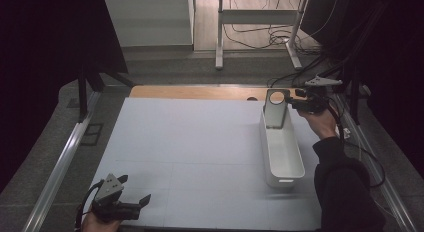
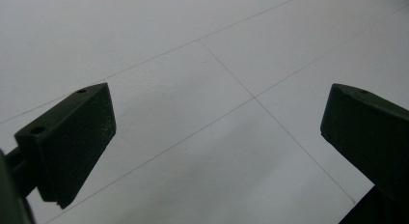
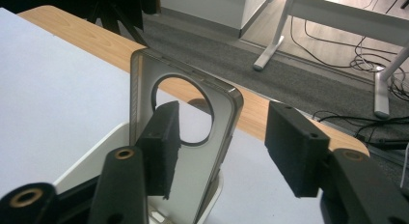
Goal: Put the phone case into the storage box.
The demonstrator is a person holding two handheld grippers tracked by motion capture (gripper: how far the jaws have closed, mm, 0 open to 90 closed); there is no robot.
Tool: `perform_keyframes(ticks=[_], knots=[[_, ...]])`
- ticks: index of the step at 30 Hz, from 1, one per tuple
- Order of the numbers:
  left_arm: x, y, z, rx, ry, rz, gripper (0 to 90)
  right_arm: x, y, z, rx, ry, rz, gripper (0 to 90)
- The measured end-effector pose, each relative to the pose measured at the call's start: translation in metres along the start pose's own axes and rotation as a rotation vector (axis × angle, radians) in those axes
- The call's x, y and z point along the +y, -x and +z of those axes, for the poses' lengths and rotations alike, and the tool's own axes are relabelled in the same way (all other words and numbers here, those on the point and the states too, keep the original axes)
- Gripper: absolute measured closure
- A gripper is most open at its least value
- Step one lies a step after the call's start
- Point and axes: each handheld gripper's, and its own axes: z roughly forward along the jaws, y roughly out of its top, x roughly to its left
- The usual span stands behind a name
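Standing the phone case (image 3: 185, 137) upright in the far end of the white bin (image 1: 281, 157), the right tongs (image 3: 226, 147) are spread, case between them unpinched — back straight out without tipping it. Left tongs (image 2: 217, 137) hover spread, near-left over the tabletop (image 1: 190, 142).

One clear phone case (image 1: 275, 108) stands on end in the far end of one white oblong bin (image 1: 284, 159). One tabletop (image 1: 200, 157) carries that bin. Two handheld grippers are in sight: the right gripper (image 1: 300, 98) just beside the bin's far end, the left gripper (image 1: 137, 194) well apart from the bin, near the tabletop's front edge. Each gripper has two black fingers (image 3: 161, 147).
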Motion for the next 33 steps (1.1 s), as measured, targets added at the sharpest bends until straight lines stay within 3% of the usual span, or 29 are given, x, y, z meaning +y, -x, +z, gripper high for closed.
perform_keyframes(ticks=[14,33], knots=[[0.000,0.000,0.000,-0.002,0.003,-0.004,0.0,-0.001,-0.011,-0.010,0.014,-0.020,-0.002,35.1],[-0.001,-0.001,-0.001,0.002,0.012,-0.017,0.6,-0.007,-0.027,-0.026,0.053,-0.043,0.048,27.2]])
